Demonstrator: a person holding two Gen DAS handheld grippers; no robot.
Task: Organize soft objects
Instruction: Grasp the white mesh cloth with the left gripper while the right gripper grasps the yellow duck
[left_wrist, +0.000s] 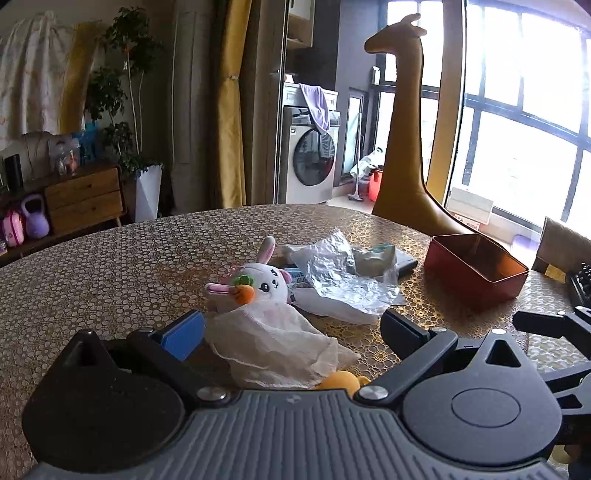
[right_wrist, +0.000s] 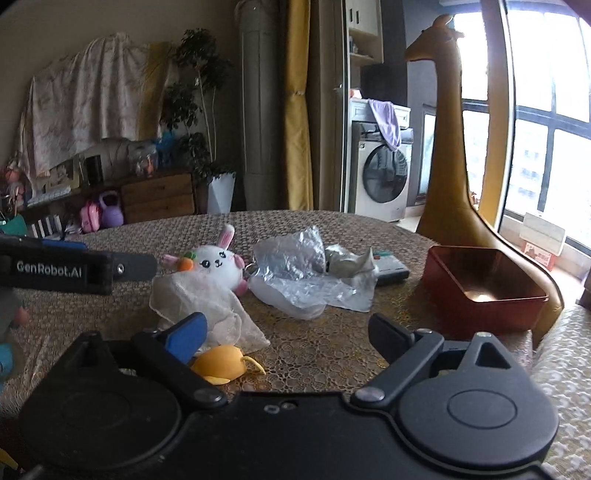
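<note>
A white bunny plush (left_wrist: 266, 282) with a carrot lies on the patterned table (left_wrist: 110, 280). A white gauzy cloth (left_wrist: 273, 343) is draped in front of it. My left gripper (left_wrist: 291, 332) is open, its jaws wide on either side of the cloth without pressing it. A yellow soft toy (left_wrist: 341, 382) peeks out under the cloth's near edge. In the right wrist view the bunny plush (right_wrist: 218, 264), the cloth (right_wrist: 207, 306) and the yellow toy (right_wrist: 221, 363) lie ahead to the left. My right gripper (right_wrist: 290, 336) is open over bare table, its blue pad close to the cloth and toy.
Crumpled clear plastic (left_wrist: 343, 280) covers a dark flat item (left_wrist: 404, 263) behind the bunny. An open red tin box (left_wrist: 476, 269) stands at the right, in front of a tall yellow giraffe figure (left_wrist: 406, 147). The table's far edge curves behind them.
</note>
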